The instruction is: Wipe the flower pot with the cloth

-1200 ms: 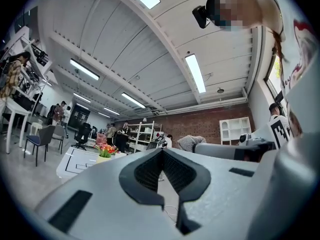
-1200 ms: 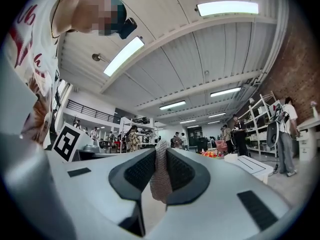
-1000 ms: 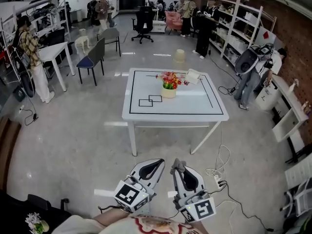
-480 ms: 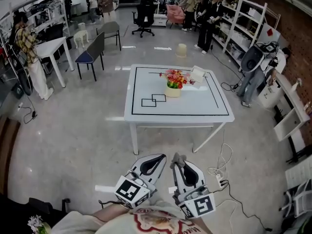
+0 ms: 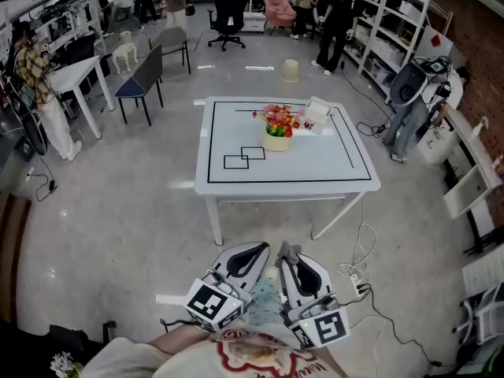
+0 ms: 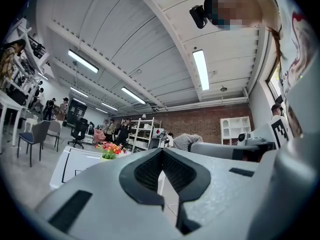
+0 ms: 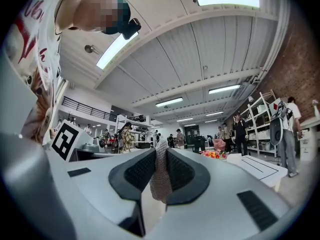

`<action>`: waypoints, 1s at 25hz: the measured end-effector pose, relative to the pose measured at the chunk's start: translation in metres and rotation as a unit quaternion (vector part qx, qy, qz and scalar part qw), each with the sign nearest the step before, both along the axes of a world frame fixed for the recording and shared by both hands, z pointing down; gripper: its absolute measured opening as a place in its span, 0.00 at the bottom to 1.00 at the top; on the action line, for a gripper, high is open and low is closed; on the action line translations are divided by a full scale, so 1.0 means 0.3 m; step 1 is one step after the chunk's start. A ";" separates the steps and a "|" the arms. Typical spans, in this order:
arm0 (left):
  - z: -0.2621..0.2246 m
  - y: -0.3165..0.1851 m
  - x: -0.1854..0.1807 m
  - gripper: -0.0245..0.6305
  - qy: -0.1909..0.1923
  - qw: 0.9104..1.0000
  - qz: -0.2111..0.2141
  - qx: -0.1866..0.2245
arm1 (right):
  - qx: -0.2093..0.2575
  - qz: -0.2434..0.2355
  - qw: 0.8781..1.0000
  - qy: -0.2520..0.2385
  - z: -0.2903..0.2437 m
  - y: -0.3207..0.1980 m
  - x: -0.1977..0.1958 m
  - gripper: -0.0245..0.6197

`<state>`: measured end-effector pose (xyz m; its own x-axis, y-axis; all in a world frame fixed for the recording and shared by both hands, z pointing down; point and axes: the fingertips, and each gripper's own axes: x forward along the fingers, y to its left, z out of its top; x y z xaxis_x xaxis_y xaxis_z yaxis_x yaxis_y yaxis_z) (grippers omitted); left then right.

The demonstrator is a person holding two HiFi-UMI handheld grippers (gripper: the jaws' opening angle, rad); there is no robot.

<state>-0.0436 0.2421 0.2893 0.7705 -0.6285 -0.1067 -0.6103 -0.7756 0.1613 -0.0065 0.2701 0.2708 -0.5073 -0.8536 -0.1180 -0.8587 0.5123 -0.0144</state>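
**Cloth gripped on the right, flower pot waiting across the room**

Seen from the head, two hand-held grippers sit near the bottom of the scene, side by side above a grey floor. The right gripper [image 7: 160, 156] is clamped on a small cloth [image 7: 160, 180], a grey-brown knit strip hanging limp between its pads. The left gripper [image 6: 162, 153] is clenched with nothing in it.

The flower pot [image 5: 274, 143] stands well apart from both, on a white table [image 5: 331, 172] farther off, about mid-width and toward the table's far side. It is small and pale, topped with red and yellow flowers [image 5: 280, 120].

The cloth looks soft and light, so it should fold around the pot's wall easily. The pot seems light enough to slide or tip under rubbing. The empty left gripper would best steady it low on the wall or at the rim, clear of the blooms, which look delicate. What the pot is made of cannot be told.
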 end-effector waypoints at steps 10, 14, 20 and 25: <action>-0.002 -0.241 0.046 0.04 -0.004 1.000 -0.019 0.009 | 0.014 -0.002 1.000 -0.006 -0.006 -0.238 0.079 0.12; 0.006 -0.375 0.072 0.04 -0.004 1.000 -0.028 0.009 | 0.018 -0.008 1.000 -0.003 -0.005 -0.376 0.107 0.12; 0.007 -0.613 0.151 0.04 -0.011 0.999 -0.036 0.023 | 0.002 -0.019 1.000 0.003 0.037 -0.636 0.178 0.12; -0.010 -0.833 0.241 0.04 0.003 0.999 -0.042 0.010 | 0.012 -0.034 0.999 0.008 -0.008 -0.859 0.263 0.12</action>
